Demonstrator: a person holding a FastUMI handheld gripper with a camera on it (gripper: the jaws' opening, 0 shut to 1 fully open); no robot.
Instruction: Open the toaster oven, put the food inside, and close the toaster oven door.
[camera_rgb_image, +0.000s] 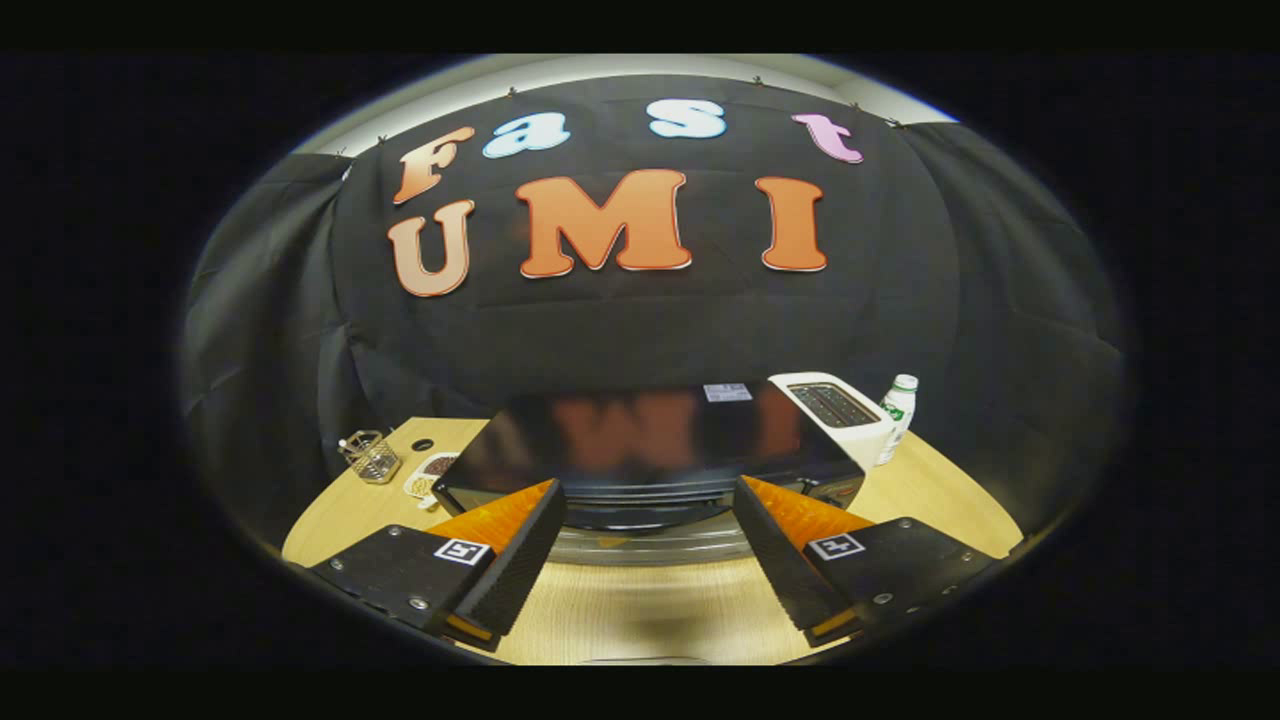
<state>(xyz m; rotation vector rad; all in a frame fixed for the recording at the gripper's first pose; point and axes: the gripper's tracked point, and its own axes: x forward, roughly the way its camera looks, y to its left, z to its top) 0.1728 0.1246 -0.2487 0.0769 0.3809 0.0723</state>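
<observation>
Fingers (648, 560): two, spread wide apart and released, grasping nothing. Each carries a small square marker on its upper face. Bare wood shows in the gap between them.

Bench (650, 610): light wood top, running from beneath the fingers outward to both sides and back to the booth wall.

Toaster oven (640, 450): black, glossy top, standing on the bench just ahead of the fingers and centred between their tips. Its top surface reflects the wall behind. A small pale label sits near the rear of the top. The front face is seen from above at a steep angle; a curved metallic band, probably the door handle, runs across its lower edge between the fingertips. Whether the door is fully closed cannot be told from this angle, though nothing appears swung down onto the bench.

Dish of food (432, 472): small pale dish with brownish contents, on the bench just beside the oven's left front corner, beyond the left finger.

Wire basket (370, 456): small metal mesh holder, left of the dish, near the bench edge. A small dark round spot lies on the wood just behind it.

White toaster (835, 410): slotted top, standing close behind the oven's right rear corner.

Bottle (897, 415): white, green label, pale cap, upright just right of the white toaster.
</observation>
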